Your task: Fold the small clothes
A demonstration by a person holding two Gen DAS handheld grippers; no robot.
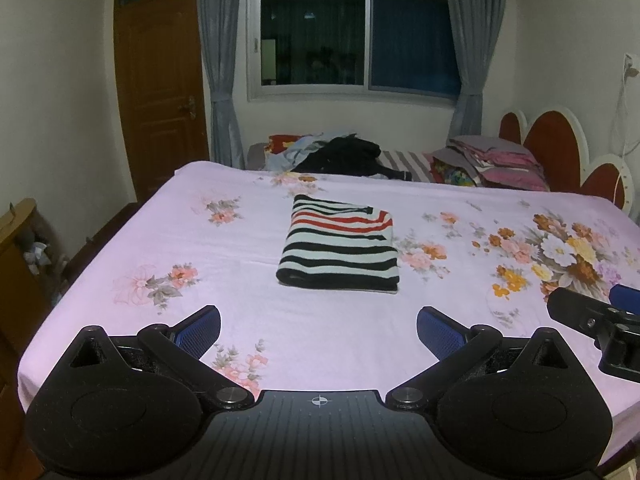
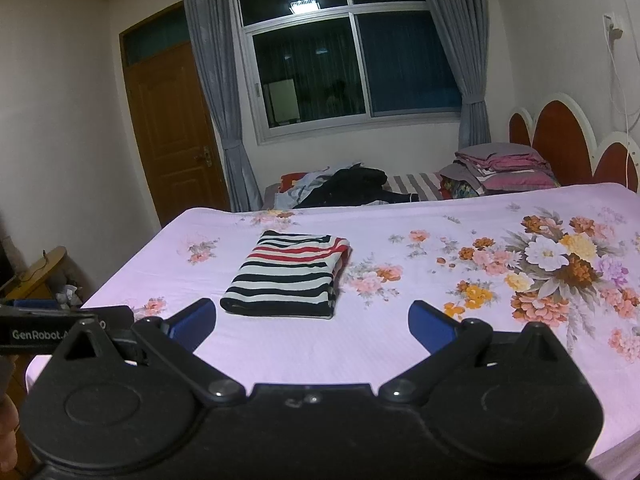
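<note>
Left claw [image 2: 60, 330] label "GenRobot.A…"; striped garment [image 2: 288, 276] folded on bedsheet [image 2: 400, 340].

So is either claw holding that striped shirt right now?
No, the striped shirt lies folded on the bed, apart from both open grippers, left and right.

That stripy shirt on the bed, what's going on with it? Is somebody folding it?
It looks already folded. The striped shirt lies in a neat rectangle on the pink flowered bedsheet, and nothing is touching it. A person holds two sets of tongs: the left tongs and the right tongs are both open, holding nothing, and sit short of the shirt on the near side. A pile of unfolded clothes waits beyond the bed's far edge.
</note>
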